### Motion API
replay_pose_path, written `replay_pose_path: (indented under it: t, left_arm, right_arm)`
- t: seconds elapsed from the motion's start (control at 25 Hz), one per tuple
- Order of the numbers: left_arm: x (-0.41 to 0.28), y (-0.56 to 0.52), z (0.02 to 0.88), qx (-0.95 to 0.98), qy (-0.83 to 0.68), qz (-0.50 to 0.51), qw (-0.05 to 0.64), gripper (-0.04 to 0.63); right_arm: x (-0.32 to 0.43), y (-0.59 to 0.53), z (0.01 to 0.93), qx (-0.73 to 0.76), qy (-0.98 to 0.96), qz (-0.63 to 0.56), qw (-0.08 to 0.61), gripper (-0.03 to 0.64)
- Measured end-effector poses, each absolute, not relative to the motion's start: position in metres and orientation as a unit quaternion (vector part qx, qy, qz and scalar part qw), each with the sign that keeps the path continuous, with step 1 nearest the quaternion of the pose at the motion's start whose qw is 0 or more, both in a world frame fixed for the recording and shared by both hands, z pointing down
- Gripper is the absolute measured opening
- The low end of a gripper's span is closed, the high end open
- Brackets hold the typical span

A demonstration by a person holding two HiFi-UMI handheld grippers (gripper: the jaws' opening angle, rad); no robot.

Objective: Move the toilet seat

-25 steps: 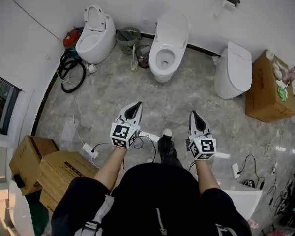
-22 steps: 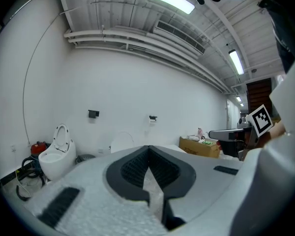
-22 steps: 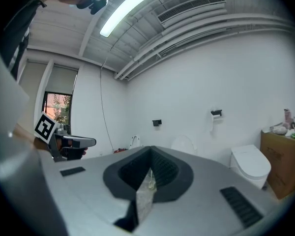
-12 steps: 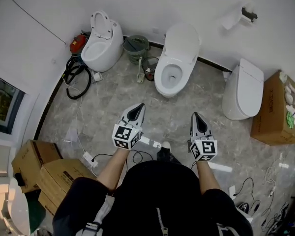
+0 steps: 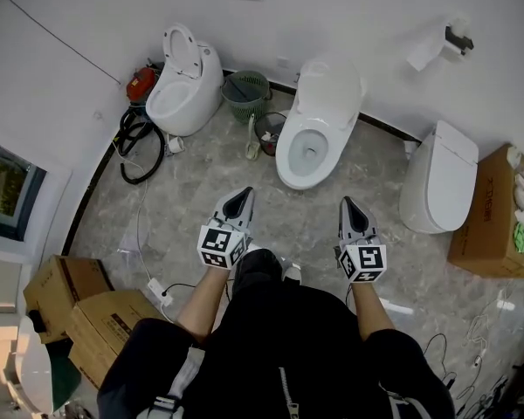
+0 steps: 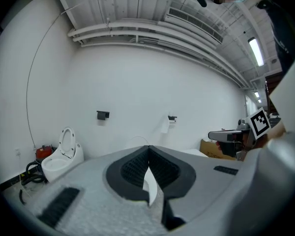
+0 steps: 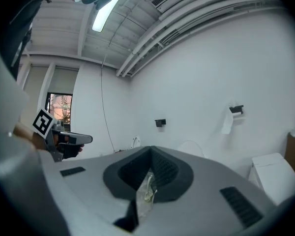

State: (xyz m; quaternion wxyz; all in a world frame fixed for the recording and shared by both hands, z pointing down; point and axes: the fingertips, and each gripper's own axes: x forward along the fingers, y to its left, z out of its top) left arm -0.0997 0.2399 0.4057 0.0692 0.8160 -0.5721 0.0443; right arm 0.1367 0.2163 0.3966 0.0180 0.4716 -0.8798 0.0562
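Head view shows the toilet seat [image 5: 286, 154] on the middle bowl, just to the right of the green basket [image 5: 246, 92]. Its long axis runs from the wall toward us, and its rounded front points at our feet, slightly to the left. The left gripper [image 5: 241, 192] and right gripper [image 5: 346, 206] are fully closed and hold nothing, well apart from the basket on our side. We judge that the smooth seat may slip from the pads and slam down.
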Motion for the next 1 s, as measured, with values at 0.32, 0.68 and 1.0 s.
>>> replay_pose_path:
  t: [0.32,0.68,1.0]
  left_arm:
    - [-0.115,0.169,0.412,0.821,-0.565,0.047,0.071,0.008]
    - [-0.147,0.043,0.439,0.858,-0.502,0.063,0.084,0.008]
    - [-0.162,-0.066,0.449,0.911,-0.394,0.094,0.074,0.008]
  right_arm:
    - [0.133,0.160,0.405,0.487,-0.871,0.064,0.023,0.003]
    - [0.086,0.060,0.430,0.537,-0.838,0.086,0.043,0.003]
    - [0.044,-0.019,0.423,0.607,-0.788,0.096,0.042,0.003]
